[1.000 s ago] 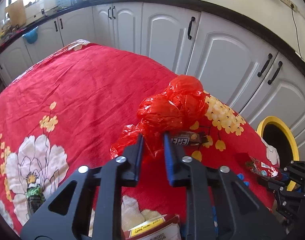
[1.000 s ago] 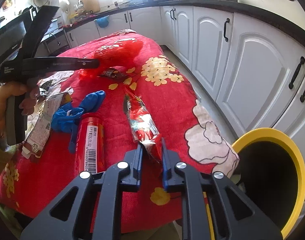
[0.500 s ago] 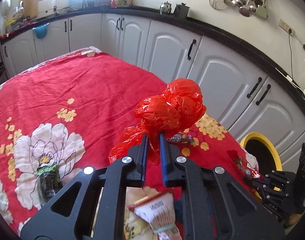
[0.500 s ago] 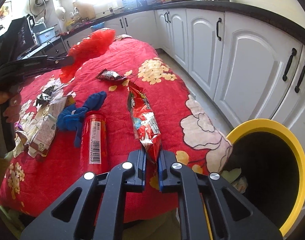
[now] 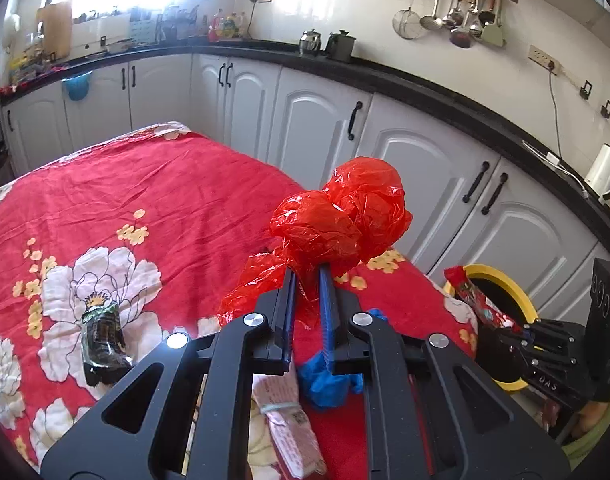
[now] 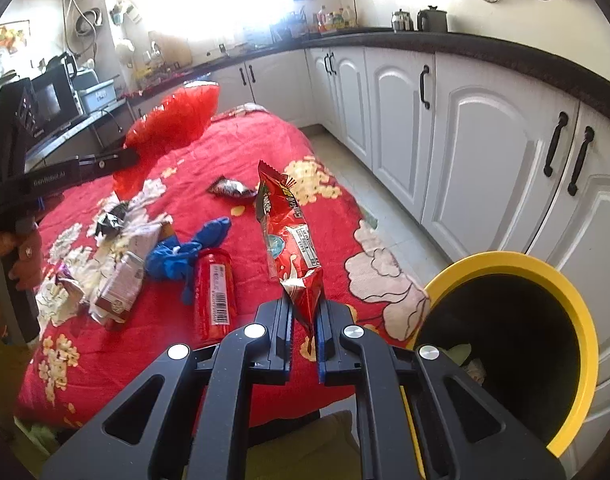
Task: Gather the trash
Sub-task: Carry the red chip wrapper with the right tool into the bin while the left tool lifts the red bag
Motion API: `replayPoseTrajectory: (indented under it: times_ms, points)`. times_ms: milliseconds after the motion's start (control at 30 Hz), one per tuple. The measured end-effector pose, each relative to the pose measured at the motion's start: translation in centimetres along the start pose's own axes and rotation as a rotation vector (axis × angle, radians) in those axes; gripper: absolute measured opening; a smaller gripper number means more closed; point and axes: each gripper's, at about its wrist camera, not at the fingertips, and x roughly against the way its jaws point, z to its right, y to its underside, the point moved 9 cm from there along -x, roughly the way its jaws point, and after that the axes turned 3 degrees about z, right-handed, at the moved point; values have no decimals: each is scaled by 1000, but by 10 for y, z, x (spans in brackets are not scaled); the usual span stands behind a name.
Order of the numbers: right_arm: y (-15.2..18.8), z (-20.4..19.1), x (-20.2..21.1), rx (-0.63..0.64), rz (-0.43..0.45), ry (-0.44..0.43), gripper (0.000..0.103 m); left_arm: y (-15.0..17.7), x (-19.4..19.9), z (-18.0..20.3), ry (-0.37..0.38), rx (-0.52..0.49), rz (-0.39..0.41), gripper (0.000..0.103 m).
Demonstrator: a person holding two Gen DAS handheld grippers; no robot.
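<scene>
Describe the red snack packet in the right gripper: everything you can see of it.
The red snack packet is a long, glossy foil-like pouch, crinkled, with a serrated top edge, printed graphics and a white label panel with a barcode. The right gripper is shut on its lower end, so it stands nearly upright, lifted clear of the red floral cloth. Nothing else touches it. It hangs just left of the yellow-rimmed bin. From the left wrist view it shows in front of that bin's opening.

I see a red tablecloth (image 5: 153, 196) with white and yellow flowers, a translucent red plastic bag (image 5: 345, 216), a blue glove (image 6: 189, 252), a red can (image 6: 213, 292) and a yellow-rimmed black bin (image 6: 577, 312).
</scene>
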Motion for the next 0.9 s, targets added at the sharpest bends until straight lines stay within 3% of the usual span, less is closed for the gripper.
replayPoseTrajectory:
  times_ms: [333,900]
  points:
    - [-8,10,33,-11,58,20,8,0,21,33,46,-44,36,6]
    - [-9,51,71,-65,117,96,9,10,24,90,114,-119,38,6]
